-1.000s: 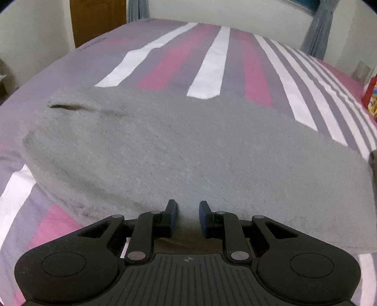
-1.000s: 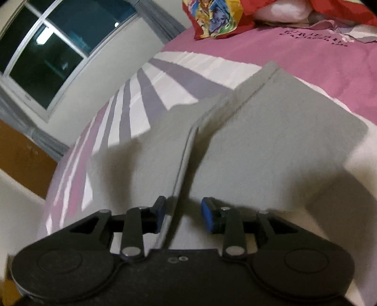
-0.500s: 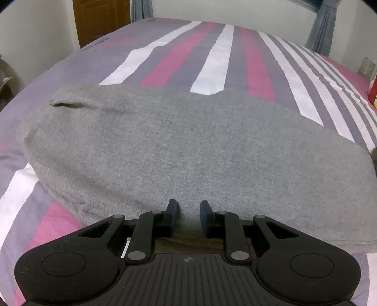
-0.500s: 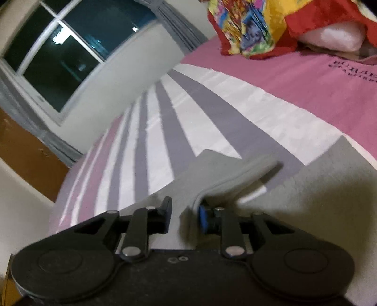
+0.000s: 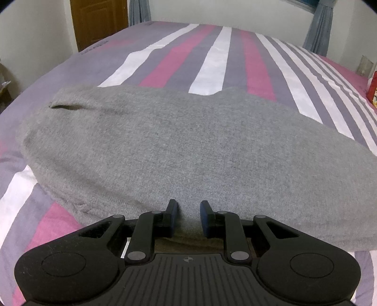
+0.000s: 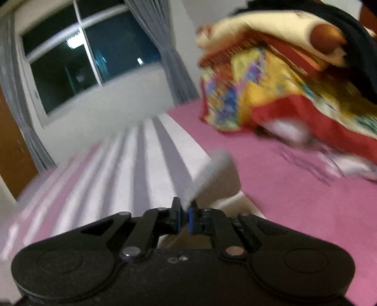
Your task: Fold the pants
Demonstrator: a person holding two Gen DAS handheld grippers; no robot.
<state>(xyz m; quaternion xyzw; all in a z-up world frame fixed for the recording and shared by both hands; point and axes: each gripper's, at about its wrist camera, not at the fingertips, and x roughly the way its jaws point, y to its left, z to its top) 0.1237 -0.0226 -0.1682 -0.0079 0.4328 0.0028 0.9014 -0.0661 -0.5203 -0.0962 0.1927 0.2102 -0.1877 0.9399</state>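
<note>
Right now we see the gray pants (image 5: 179,150) spread wide across the striped bed (image 5: 212,63), one flat layer running from the left edge of the left wrist view to the right, with a small dark slit of an opening near the far left end. Our left tool (image 5: 188,217) points down at the near edge of the cloth. Its blue-padded fingers (image 5: 174,219) stand a narrow gap apart, and a bunched fold of the gray fabric fills that gap, so we hold it pinched there.

Over on the right wrist view the picture is blurred. Our right tool (image 6: 185,217) has its two blue pads (image 6: 191,220) nearly touching, and the jaws are closing at this moment. A thin gray edge of the pants (image 6: 207,174) rises from between them and stands up at a slant above the bed, so the pads grip that edge. Beyond it the bedding turns plain pink (image 6: 294,200), and a heap of bright red and yellow cloth (image 6: 271,98) lies at the far right. A dark window (image 6: 89,61) with gray curtains (image 6: 169,56) sits in the wall behind. In the left view a brown door (image 5: 99,21) stands past the far corner of the bed.
</note>
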